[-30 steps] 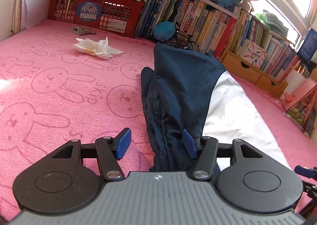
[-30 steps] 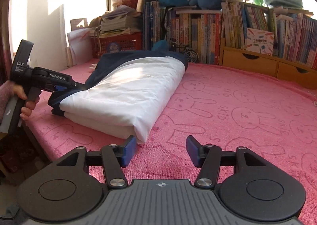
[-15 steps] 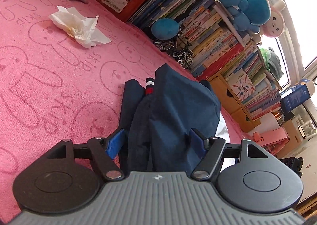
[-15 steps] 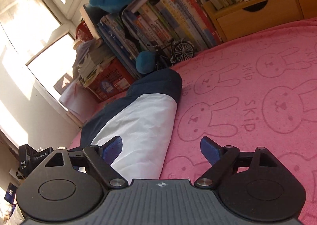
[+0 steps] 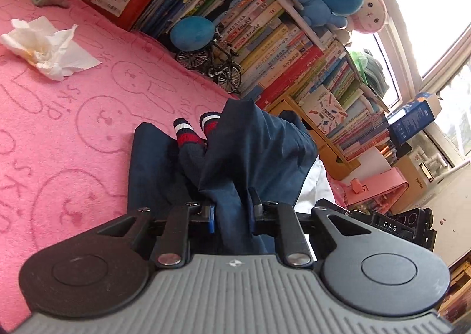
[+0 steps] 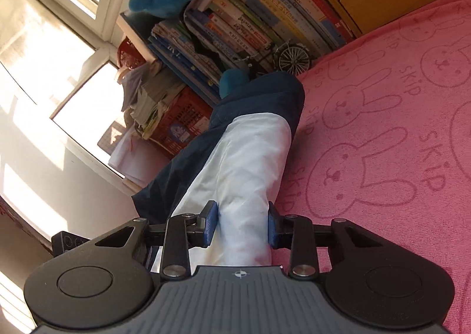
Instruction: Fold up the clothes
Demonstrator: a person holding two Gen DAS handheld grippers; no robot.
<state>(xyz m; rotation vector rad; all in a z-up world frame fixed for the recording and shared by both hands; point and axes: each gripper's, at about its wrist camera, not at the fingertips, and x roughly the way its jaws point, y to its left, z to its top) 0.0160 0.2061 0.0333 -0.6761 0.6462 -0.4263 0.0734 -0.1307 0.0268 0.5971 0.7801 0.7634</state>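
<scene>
The navy and white fabric jacket [image 6: 253, 151] lies as a long narrow bundle on the pink rabbit-print towel cover [image 6: 382, 157], striped cuffs [image 5: 188, 133] tucked in. The left gripper [image 5: 231, 217] pinches a navy fold; the right gripper [image 6: 241, 225] sits half-open around the white end, grip uncertain. Lengthwise folds look done, a crosswise fold seems left

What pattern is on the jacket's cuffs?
Navy, white and red stripes on the cuffs, clearest in the left wrist view.
</scene>
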